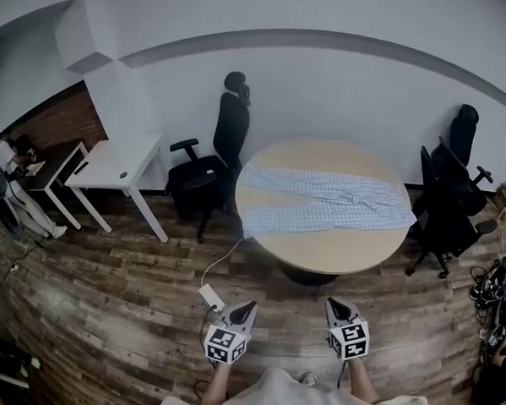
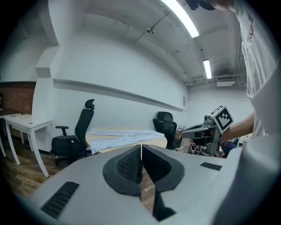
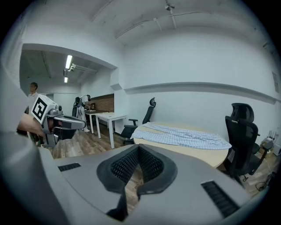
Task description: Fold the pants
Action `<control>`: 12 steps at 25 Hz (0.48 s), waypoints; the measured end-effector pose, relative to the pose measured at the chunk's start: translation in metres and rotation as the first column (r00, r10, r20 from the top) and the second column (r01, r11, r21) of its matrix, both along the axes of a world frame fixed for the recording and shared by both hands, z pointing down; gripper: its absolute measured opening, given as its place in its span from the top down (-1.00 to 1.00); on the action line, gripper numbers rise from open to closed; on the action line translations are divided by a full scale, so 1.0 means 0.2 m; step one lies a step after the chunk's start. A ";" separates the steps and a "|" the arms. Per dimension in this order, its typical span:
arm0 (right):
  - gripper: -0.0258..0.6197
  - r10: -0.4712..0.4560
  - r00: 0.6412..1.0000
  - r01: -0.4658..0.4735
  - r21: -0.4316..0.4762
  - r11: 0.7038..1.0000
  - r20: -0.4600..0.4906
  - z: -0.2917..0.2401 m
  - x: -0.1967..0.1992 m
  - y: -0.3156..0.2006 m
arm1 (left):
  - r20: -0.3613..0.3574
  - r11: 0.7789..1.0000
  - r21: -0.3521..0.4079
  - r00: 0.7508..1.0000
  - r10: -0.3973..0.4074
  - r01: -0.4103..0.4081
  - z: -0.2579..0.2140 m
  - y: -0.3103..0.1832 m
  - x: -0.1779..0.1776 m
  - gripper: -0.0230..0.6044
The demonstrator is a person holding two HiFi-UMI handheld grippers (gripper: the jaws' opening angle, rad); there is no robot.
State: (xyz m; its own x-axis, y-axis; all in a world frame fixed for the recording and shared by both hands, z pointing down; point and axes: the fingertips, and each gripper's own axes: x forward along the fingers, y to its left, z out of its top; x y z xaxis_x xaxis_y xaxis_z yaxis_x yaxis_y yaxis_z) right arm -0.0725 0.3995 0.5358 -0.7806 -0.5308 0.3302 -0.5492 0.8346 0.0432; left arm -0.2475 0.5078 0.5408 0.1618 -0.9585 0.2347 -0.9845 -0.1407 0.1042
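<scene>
At the far left of the room, a person in white (image 1: 9,168) is near a brick wall (image 1: 58,119). Next comes a small white counter (image 1: 120,161) with thin legs. Just to its right stands a black chair (image 1: 217,157), pushed up close to the round counter (image 1: 318,247).

The pants (image 1: 321,201) lie flat on top of the round counter, spread out and not folded. They are pale with little checks. The two legs point left and open apart like a V. The lower leg reaches the left edge of the counter. The wide top part lies at the right side. A thin white cord (image 1: 225,259) runs down from the left edge of the counter to a white plug box (image 1: 212,298) on the wood floor (image 1: 103,317).

Right of the round counter there is another black chair (image 1: 448,195), and past it some shoes (image 1: 494,282) lie on the floor.

Down near the person who holds them, both grippers are well apart from the pants and point toward the counter, tipped a little down. The left gripper (image 1: 249,306) has its jaws pressed together with nothing between them. The right gripper (image 1: 334,303) is beside it, and its jaws are together too, with nothing in them.
</scene>
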 end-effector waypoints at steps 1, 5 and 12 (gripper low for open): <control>0.83 0.006 1.000 -0.006 -0.001 1.000 0.009 -0.01 -0.02 0.00 | 0.000 1.000 0.000 1.000 0.007 -0.007 0.00 0.00 -0.01 0.81; 0.83 0.025 0.999 -0.025 0.009 1.000 0.028 -0.01 -0.10 0.02 | 0.018 0.999 -0.003 0.999 0.032 -0.032 0.01 0.01 -0.09 0.81; 0.83 0.042 0.999 -0.042 0.012 0.999 0.014 0.01 -0.18 0.03 | 0.066 0.998 -0.011 0.995 0.070 -0.070 0.03 -0.01 -0.20 0.81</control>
State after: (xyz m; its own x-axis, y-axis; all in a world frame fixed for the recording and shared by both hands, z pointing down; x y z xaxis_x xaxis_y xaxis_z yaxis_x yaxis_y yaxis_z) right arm -0.1095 0.4062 0.5369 -0.7621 -0.5669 0.3128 -0.5842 0.8103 0.0454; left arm -0.2872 0.5060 0.5458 0.2121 -0.9433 0.2552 -0.9771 -0.2088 0.0405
